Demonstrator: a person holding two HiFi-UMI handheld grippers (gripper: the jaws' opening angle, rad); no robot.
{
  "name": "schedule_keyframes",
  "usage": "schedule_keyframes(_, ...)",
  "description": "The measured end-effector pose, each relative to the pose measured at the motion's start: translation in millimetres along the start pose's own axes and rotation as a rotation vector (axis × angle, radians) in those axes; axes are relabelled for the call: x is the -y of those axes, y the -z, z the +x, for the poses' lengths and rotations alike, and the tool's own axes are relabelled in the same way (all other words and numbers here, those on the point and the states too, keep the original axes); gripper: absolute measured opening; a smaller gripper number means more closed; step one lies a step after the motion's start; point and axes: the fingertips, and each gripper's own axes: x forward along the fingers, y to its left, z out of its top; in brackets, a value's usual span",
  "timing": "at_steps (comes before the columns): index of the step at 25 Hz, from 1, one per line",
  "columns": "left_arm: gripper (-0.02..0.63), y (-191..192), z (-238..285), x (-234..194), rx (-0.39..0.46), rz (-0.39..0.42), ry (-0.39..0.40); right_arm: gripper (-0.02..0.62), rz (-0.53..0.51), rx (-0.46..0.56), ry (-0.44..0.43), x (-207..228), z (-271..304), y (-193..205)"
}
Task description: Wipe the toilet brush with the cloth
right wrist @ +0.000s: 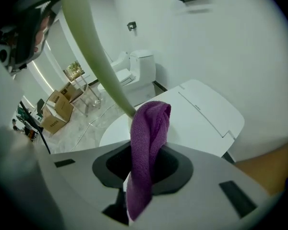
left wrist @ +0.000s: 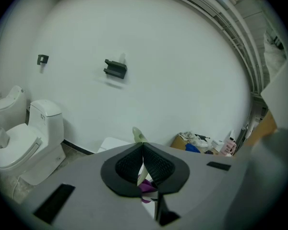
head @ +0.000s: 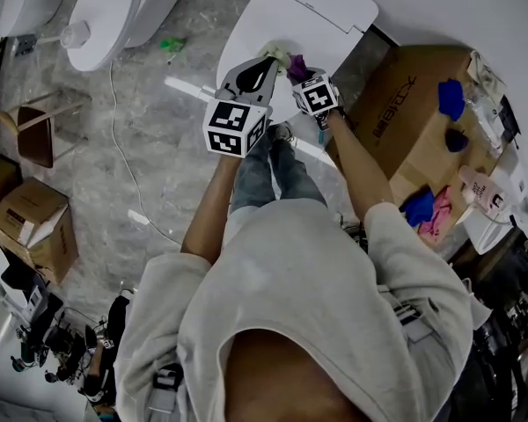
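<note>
The toilet brush (head: 277,57) is pale green, and my left gripper (head: 257,76) is shut on it above a white toilet lid (head: 317,16). In the left gripper view the brush (left wrist: 138,135) sticks up between the shut pads (left wrist: 156,164). My right gripper (head: 306,79) is shut on a purple cloth (head: 297,65) just right of the brush. In the right gripper view the cloth (right wrist: 149,138) stands up out of the gripper (right wrist: 144,169) and touches the curved green handle (right wrist: 93,47), which runs to the upper left.
A cardboard box (head: 405,121) with blue cloths (head: 451,98) stands at the right, a pink bottle (head: 484,192) beside it. A second toilet (head: 106,16) is at the upper left. A cable (head: 123,139), a chair (head: 31,130) and more boxes (head: 35,227) lie left.
</note>
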Motion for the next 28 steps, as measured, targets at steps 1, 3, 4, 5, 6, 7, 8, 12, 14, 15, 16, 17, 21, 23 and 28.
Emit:
schedule_keyframes(1,0.020,-0.3,-0.7,-0.7,-0.001,0.002,0.001,0.101,0.012,-0.018,-0.005,-0.8,4.4,4.4)
schedule_keyframes(3,0.020,0.7,-3.2,-2.5,-0.005,0.006,0.001,0.103,0.035,-0.064,-0.013,-3.4,8.7,14.5)
schedule_keyframes(4,0.020,1.9,-4.7,-3.6,-0.009,0.008,0.000,0.103,0.049,-0.087,-0.015,-4.8,8.3,20.3)
schedule_keyframes(5,0.020,3.4,-6.3,-4.7,-0.012,0.009,-0.001,0.103,0.061,-0.109,-0.018,-6.3,7.2,27.0)
schedule_keyframes(6,0.020,4.9,-7.7,-5.5,-0.016,0.009,-0.003,0.103,0.066,-0.128,-0.020,-7.8,6.0,34.4)
schedule_keyframes(7,0.020,6.1,-8.9,-5.9,-0.018,0.009,-0.005,0.103,0.066,-0.143,-0.020,-8.6,4.3,41.9)
schedule_keyframes(8,0.020,6.9,-9.5,-6.0,-0.019,0.009,-0.007,0.103,0.068,-0.155,-0.016,-8.0,2.2,48.9)
schedule_keyframes(12,0.020,7.0,-10.4,-4.1,-0.015,0.009,-0.006,0.103,0.124,-0.125,0.027,4.0,-12.4,62.6)
schedule_keyframes(14,0.020,6.1,-10.7,-3.2,-0.010,0.011,-0.007,0.103,0.137,-0.044,0.042,10.1,-24.2,52.2)
schedule_keyframes(15,0.020,5.7,-11.0,-3.5,-0.008,0.011,-0.009,0.103,0.138,0.009,0.050,12.7,-33.0,41.8)
schedule_keyframes(16,0.020,5.5,-11.4,-3.7,-0.006,0.010,-0.012,0.103,0.136,0.066,0.062,14.9,-44.9,28.5)
schedule_keyframes(17,0.020,5.5,-11.8,-3.8,-0.004,0.009,-0.014,0.103,0.128,0.124,0.075,16.3,-59.2,13.5)
schedule_keyframes(21,0.020,5.6,-12.8,-1.9,0.004,0.006,-0.024,0.103,0.043,0.350,0.104,7.1,-128.7,-50.7)
schedule_keyframes(23,0.020,6.3,-13.0,-1.3,0.005,0.004,-0.029,0.103,-0.015,0.442,0.099,-6.3,-161.6,-78.0)
schedule_keyframes(28,0.020,5.6,-12.6,-0.9,0.011,0.004,-0.041,0.103,-0.138,0.566,0.058,-47.0,-207.5,-114.9)
